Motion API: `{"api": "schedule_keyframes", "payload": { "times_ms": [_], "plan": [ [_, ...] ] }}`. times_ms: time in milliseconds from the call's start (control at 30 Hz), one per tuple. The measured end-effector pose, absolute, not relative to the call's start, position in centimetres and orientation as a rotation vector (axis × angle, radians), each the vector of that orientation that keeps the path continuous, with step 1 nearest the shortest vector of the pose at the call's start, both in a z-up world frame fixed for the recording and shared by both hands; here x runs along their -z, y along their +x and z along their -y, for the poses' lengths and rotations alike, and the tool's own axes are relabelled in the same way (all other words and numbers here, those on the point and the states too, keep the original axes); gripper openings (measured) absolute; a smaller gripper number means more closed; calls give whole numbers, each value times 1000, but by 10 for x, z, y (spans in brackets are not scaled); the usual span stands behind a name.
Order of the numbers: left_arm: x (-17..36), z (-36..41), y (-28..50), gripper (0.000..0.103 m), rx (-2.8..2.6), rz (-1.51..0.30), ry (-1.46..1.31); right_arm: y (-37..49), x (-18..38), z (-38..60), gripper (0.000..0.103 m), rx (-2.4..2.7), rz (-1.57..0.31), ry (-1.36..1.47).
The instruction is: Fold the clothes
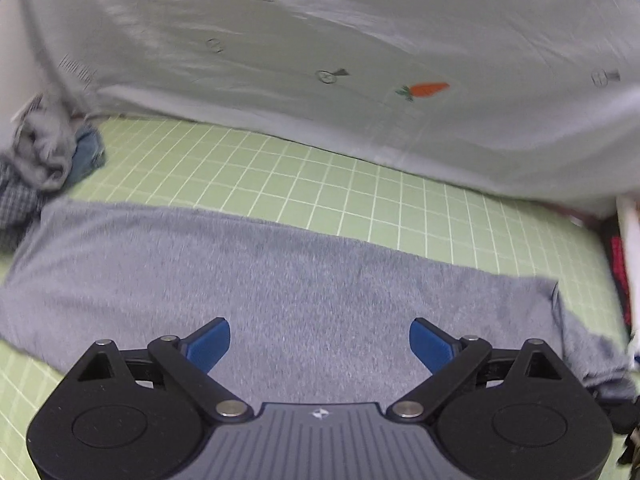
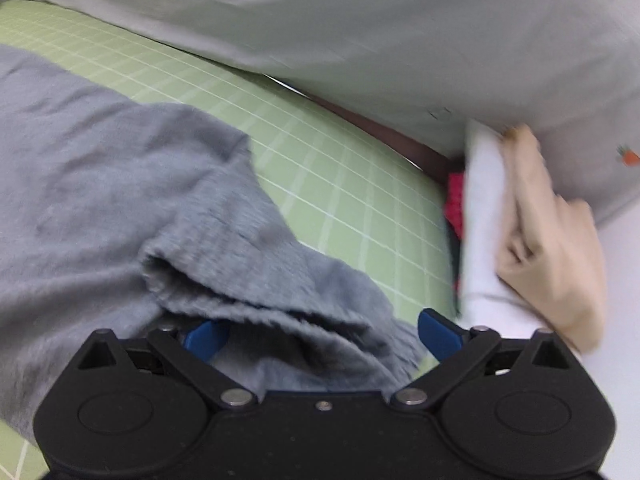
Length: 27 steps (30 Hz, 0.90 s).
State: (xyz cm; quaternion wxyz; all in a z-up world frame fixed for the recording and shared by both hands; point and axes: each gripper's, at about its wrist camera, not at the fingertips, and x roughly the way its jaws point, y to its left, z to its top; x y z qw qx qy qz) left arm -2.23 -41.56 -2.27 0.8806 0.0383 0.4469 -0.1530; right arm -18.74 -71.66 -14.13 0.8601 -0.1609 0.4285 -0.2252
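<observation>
A grey garment [image 1: 280, 280] lies spread flat across the green grid mat [image 1: 320, 184]. My left gripper [image 1: 319, 344] is open just above its middle, holding nothing. In the right wrist view the same grey garment [image 2: 120, 184] has a bunched, raised fold [image 2: 272, 280] lying between the blue fingers [image 2: 436, 336] of my right gripper [image 2: 320, 338]. The jaws stand wide open with the fold loose between them.
A pale sheet with carrot prints [image 1: 360, 40] hangs behind the mat. A heap of crumpled clothes [image 1: 44, 160] sits at the mat's left end. Folded white and beige clothes [image 2: 520, 220] and a red item [image 2: 454, 200] are stacked off the mat's right edge.
</observation>
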Motion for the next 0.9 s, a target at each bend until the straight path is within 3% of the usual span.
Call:
{"api": "schedule_keyframes", "payload": {
  "times_ms": [33,100,133,167,200,333,433,533,567,633,667,900],
  "plan": [
    [22,417,-23,96,320,-929,94,-188,141,716,81,444,-898,-330],
    [22,420,-23,96,326,-929,113,-188,141,715,50,387,-896,-309],
    [23,420,-23,96,331,-935,110,-193,134,720,40,380,-889,-222],
    [24,421,-23,96,336,-942,107,-197,127,726,12,372,-881,-136],
    [24,421,-23,96,340,-945,105,-201,120,732,8,363,-873,-51],
    [22,420,-28,96,352,-942,102,-246,90,783,8,376,-702,551],
    [22,418,-30,96,353,-943,88,-290,99,834,7,488,-535,986],
    [23,418,-30,96,352,-952,67,-309,120,860,12,659,-545,1114],
    [23,417,-30,96,352,-955,60,-312,123,862,18,719,-560,1100],
    [23,417,-31,96,350,-958,49,-318,122,857,43,805,-563,1056],
    [22,416,-33,96,346,-956,49,-321,120,851,62,833,-552,1028],
    [22,416,-38,96,341,-976,46,-336,127,803,79,944,-595,991]
  ]
}}
